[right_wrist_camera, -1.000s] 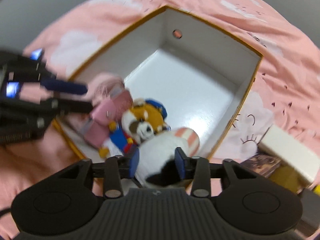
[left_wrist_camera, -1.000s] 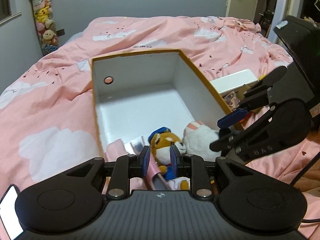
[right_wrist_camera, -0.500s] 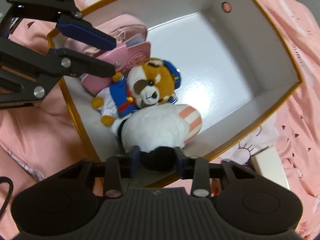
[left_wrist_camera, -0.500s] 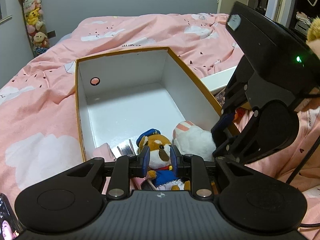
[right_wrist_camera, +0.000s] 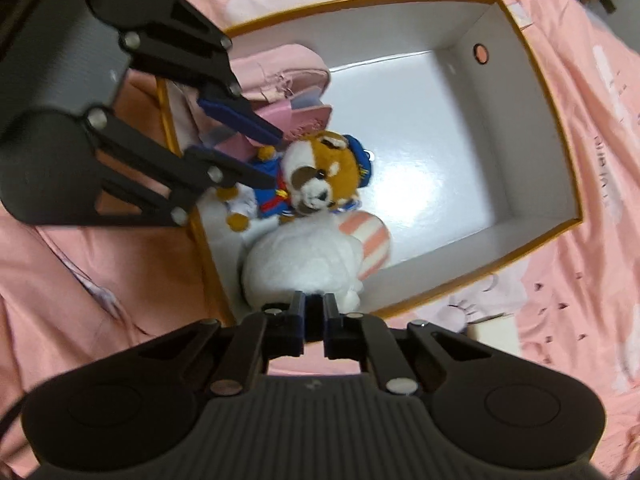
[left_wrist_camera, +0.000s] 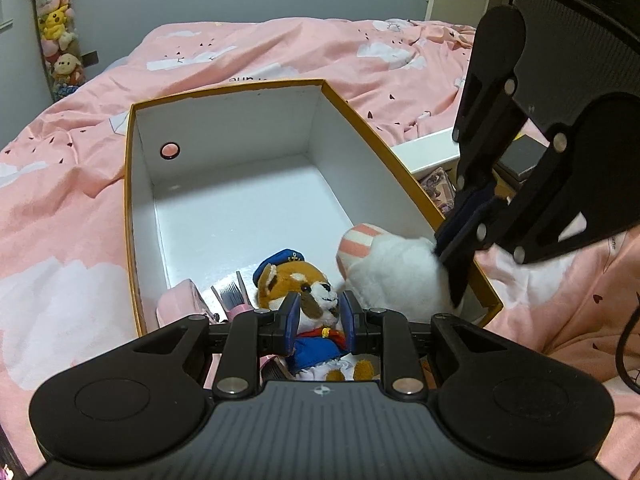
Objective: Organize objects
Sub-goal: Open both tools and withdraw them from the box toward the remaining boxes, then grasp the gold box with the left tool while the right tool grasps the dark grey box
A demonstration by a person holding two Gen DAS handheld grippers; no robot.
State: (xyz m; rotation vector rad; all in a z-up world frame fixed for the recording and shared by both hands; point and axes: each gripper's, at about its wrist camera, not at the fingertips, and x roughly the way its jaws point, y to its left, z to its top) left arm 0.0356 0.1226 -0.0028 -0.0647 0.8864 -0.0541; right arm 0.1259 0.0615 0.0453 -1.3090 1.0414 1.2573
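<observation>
Open white box (left_wrist_camera: 236, 184) with orange rim sits on pink cloud-print bedding (left_wrist_camera: 60, 208), three items crowded at its near end. Left gripper (left_wrist_camera: 319, 316) at the near rim, jaws narrow but parted, fingers flanking the head and chest of the fox plush (left_wrist_camera: 308, 300) in blue sailor cap; right wrist view shows the left gripper's (right_wrist_camera: 264, 156) tips around the plush's blue body (right_wrist_camera: 316, 176), firm clamp or just touching cannot tell. Right gripper (right_wrist_camera: 313, 318) jaws nearly closed, thin gap between the pads; whether anything is pinched cannot tell. Its tips sit at the edge of the white plush (right_wrist_camera: 304, 268) with pink-striped ear, which lies in the near right corner touching the fox plush. From the left view the right gripper's (left_wrist_camera: 452, 264) fingertips press into the white plush (left_wrist_camera: 392, 272). Pink pouch (left_wrist_camera: 180, 304) in the near left corner beside the fox plush, a comb (left_wrist_camera: 230, 292) between them. White flat box (left_wrist_camera: 428, 152) on the bedding outside the box's right wall
</observation>
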